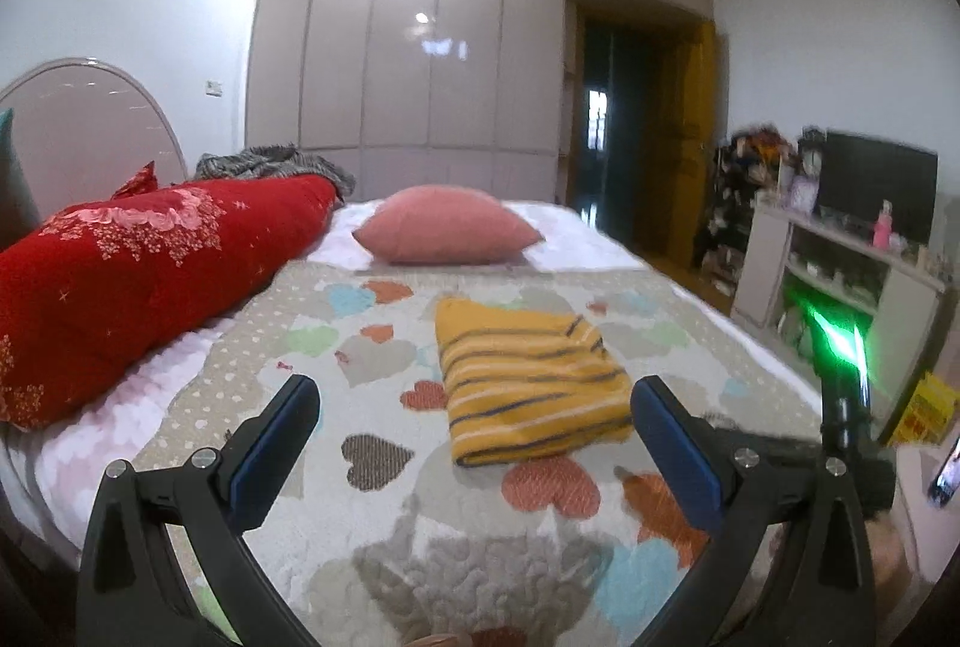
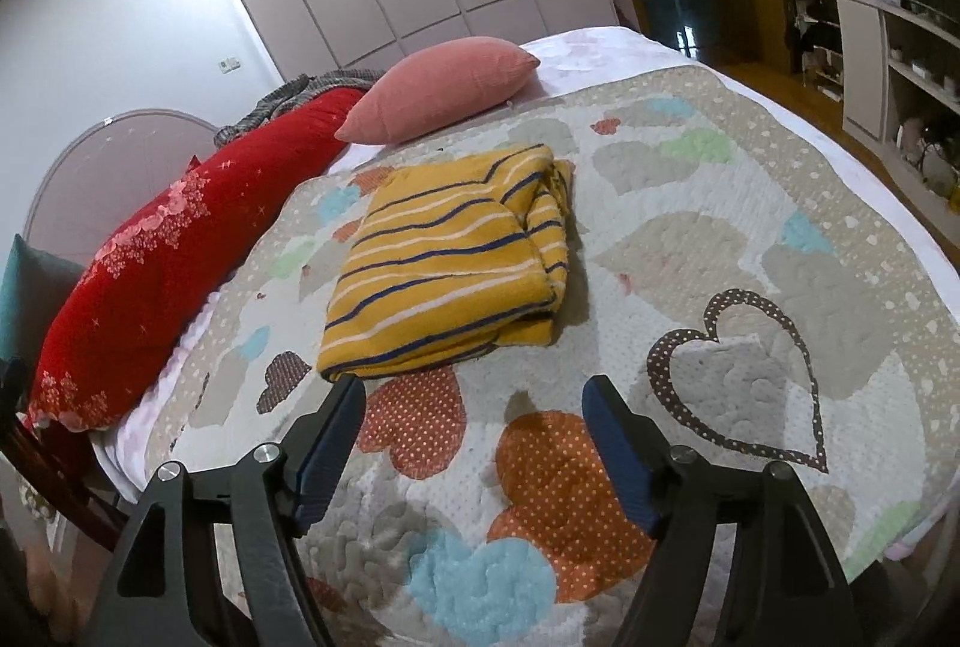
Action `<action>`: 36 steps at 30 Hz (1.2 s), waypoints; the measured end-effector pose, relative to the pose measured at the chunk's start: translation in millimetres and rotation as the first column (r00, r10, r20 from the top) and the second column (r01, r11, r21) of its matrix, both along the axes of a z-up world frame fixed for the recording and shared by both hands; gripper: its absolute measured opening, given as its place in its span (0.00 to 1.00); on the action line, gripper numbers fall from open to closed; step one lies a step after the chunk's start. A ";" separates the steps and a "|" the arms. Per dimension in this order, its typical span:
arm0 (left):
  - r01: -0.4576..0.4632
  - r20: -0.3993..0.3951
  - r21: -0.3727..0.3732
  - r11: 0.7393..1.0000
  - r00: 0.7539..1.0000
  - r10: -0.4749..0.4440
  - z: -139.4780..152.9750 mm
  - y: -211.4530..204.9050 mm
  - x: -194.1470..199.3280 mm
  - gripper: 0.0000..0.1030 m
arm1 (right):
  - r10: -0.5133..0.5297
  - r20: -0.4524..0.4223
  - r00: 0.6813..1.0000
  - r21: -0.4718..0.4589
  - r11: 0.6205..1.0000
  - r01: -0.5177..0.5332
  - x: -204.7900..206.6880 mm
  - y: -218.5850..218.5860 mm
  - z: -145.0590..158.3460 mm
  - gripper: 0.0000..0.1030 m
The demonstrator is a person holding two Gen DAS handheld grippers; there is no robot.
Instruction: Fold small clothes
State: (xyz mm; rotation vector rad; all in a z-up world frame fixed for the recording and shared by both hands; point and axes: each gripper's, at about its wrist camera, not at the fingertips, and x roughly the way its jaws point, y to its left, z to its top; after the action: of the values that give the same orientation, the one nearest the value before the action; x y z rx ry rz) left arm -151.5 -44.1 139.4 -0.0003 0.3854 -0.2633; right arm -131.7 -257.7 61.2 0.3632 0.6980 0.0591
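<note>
Left gripper (image 1: 474, 407): jaws spread wide, nothing between the blue pads (image 1: 675, 443), hovering above the heart-print quilt (image 1: 336, 515). Right gripper (image 2: 474, 407): jaws likewise wide apart, empty, over the same quilt's orange and blue hearts.

Striped yellow garment (image 1: 528, 386) lies folded into a compact rectangle on the quilt, just ahead of the left gripper's fingertips and slightly toward its right pad. From the right wrist view the garment (image 2: 450, 263) sits just beyond the left fingertip, ahead and left of centre, with its layered folded edges on its right side.

Farther ahead: pink cushion (image 1: 447, 233) on the white sheet. Ahead-left of both grippers, red floral duvet roll (image 1: 132, 275) along the bed edge. Beyond, glossy wardrobe doors (image 1: 408, 65). Far right of the left gripper: shelf unit (image 1: 840, 275), blurred.
</note>
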 end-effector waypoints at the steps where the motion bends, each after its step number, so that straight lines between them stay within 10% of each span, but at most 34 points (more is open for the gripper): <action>1: 0.006 -0.016 0.006 1.000 1.000 -0.006 -2.5 -1.7 1.0 1.00 | 0.001 -0.005 1.000 -0.001 1.000 -0.001 0.8 1.2 -1.2 0.77; 15: -0.033 -0.282 0.082 0.996 0.958 0.055 -59.1 -8.5 27.5 1.00 | -0.021 -0.062 0.998 -0.051 0.999 0.018 1.2 4.5 -16.9 0.78; 36: -0.122 -0.359 0.207 0.971 0.914 0.191 -87.2 2.5 34.7 1.00 | 0.022 -0.097 0.995 -0.143 0.989 -0.036 2.9 32.0 -26.0 0.79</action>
State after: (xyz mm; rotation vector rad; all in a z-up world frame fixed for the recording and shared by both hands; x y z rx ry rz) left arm -116.8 -41.6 52.3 0.0974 0.7888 -0.0654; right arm -128.9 -225.7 35.1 0.2180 0.7974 0.0187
